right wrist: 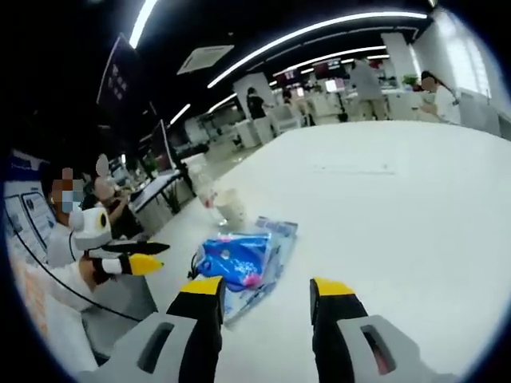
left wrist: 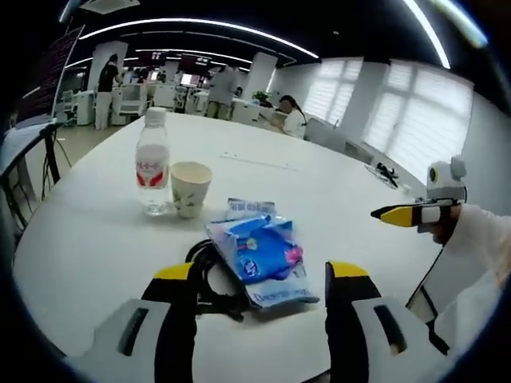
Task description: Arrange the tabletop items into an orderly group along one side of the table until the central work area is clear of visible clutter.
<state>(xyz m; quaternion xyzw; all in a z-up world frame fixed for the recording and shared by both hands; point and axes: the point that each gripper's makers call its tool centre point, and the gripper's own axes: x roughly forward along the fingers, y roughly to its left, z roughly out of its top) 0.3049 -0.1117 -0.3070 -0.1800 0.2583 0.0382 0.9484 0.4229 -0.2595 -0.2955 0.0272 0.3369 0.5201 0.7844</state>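
Lying closest to the left claw (left wrist: 259, 275), a blue plastic packet (left wrist: 262, 254) is resting on the white tabletop (left wrist: 335, 191), partly covering a coil of black cable (left wrist: 209, 281) that is sticking out at its left edge. Both jaws of this claw are standing spread with nothing between them, one on each side of the packet, and I judge they are lining up to take it. Just beyond, one clear water bottle (left wrist: 152, 163) with a red label is standing upright, and one paper cup (left wrist: 190, 188) is standing beside it, touching or nearly so. These four things are sitting near the tabletop's edge as a loose cluster, which suits the task, since the wide middle of the surface is lying bare.

In the right gripper view, the right claw (right wrist: 263, 291) is hovering over the tabletop (right wrist: 399, 215) with its jaws spread and empty, the packet (right wrist: 239, 259) lying near its left jaw rather than between them. The cup (right wrist: 231, 206) is standing past the packet, with the bottle (right wrist: 207, 187) only faintly visible beside it. Each claw is appearing at the edge of the other's view, held in a person's hand.

Count: one packet, one cable, one bottle, one cup, two claws.
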